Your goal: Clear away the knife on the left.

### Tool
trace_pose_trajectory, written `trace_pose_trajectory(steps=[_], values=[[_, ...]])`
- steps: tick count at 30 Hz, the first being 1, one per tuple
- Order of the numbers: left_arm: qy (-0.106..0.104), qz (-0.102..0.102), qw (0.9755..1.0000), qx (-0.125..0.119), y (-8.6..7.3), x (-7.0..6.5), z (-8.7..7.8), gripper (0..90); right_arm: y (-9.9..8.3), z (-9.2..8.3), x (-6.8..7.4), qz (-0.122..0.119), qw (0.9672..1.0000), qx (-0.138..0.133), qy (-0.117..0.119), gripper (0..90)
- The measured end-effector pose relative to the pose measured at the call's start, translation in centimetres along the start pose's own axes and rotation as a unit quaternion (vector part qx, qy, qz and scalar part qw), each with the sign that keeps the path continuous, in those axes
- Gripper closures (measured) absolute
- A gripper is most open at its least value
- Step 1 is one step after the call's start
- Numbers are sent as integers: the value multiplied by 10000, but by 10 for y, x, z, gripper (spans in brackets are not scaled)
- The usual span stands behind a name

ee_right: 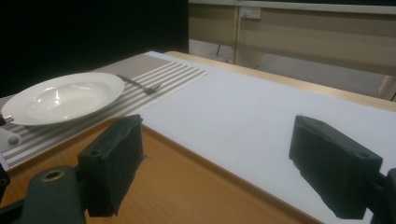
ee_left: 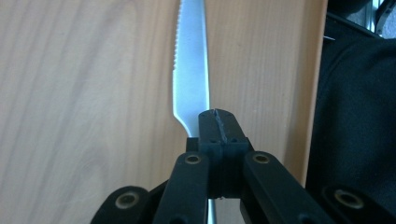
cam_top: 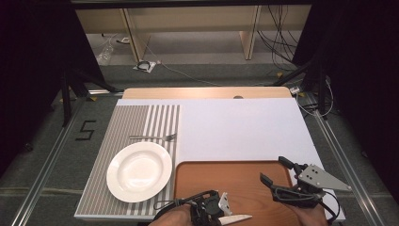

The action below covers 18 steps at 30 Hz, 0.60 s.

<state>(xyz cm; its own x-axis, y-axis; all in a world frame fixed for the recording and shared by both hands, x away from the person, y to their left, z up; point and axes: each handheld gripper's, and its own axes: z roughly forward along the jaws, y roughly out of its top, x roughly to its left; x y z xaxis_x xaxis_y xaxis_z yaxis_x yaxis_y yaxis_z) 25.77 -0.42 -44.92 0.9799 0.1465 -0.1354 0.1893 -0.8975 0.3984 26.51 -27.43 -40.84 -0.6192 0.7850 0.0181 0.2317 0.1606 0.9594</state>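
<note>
A table knife (ee_left: 191,79) with a serrated blade lies along the wooden tray (ee_left: 84,93), and my left gripper (ee_left: 218,116) is shut on it where the blade meets the handle. In the high view the left gripper (cam_top: 217,214) sits at the tray's (cam_top: 235,174) near edge, with the knife's blade (cam_top: 237,218) pointing right. My right gripper (cam_top: 273,169) stands open over the tray's right end. Its pads (ee_right: 114,158) are wide apart with nothing between them.
A white plate (cam_top: 139,171) rests on a striped placemat (cam_top: 131,122) left of the tray, with a fork (cam_top: 153,137) beyond it. A white mat (cam_top: 244,127) covers the table behind the tray. The right gripper view shows the plate (ee_right: 63,98) and fork (ee_right: 140,85) too.
</note>
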Motion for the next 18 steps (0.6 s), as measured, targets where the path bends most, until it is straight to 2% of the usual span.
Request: trace_pose_trajectory(steps=[4,7,18], values=[[-38,88,9999,97,0,-2,7,891,0,0,0,-1,10000,13,7,184],[-65,65,9999,140,-1,0,10,891,0,0,0,7,10000,-2,0,184],[161,-41,9998,115,-4,8,10,891,-1,0,-1,14,10000,5,-21,184]])
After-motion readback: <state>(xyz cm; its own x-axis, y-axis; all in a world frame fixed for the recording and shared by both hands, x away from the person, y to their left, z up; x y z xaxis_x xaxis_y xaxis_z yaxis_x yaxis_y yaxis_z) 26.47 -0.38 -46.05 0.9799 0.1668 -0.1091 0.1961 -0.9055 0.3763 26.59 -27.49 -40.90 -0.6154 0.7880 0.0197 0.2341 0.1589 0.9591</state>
